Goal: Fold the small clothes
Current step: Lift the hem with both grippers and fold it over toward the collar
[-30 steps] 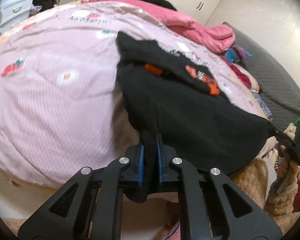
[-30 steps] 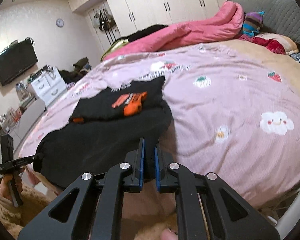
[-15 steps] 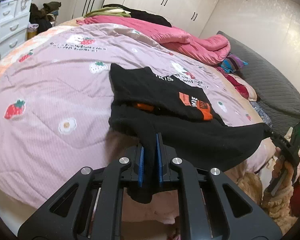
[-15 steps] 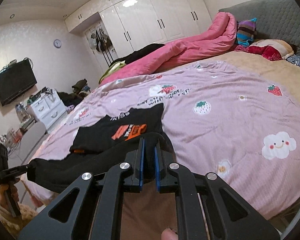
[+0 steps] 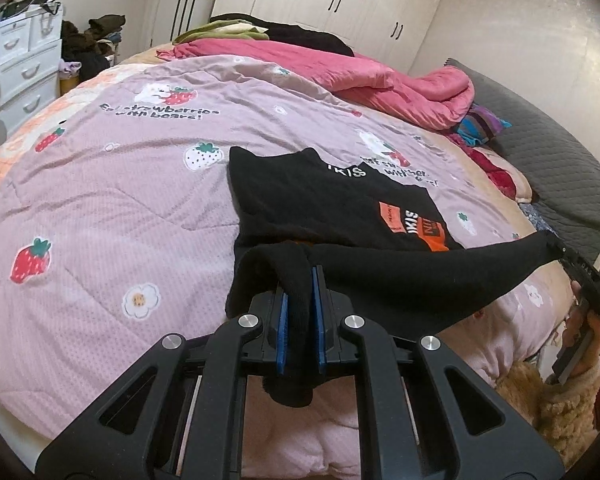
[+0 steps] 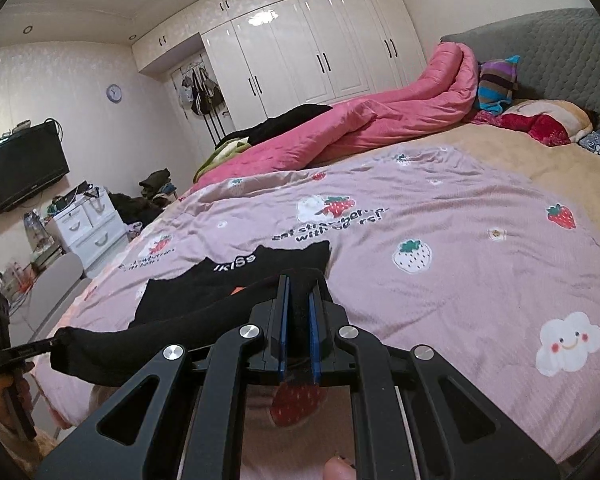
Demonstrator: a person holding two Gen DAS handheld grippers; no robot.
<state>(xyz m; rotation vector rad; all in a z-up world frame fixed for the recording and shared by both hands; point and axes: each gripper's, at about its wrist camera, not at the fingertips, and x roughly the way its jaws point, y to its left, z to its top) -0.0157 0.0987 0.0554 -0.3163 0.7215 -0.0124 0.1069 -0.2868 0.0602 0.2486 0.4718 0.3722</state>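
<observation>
Fingers of the left gripper pinch one corner of a black garment; the right gripper clamps the other corner. Between them the near hem is stretched and lifted, while the printed far part lies flat on the pink bedspread.

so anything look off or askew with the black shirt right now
Nothing stands out. The black shirt lies partly on the pink strawberry quilt, its near edge lifted between the left gripper and the right gripper, both shut on the cloth.
</observation>
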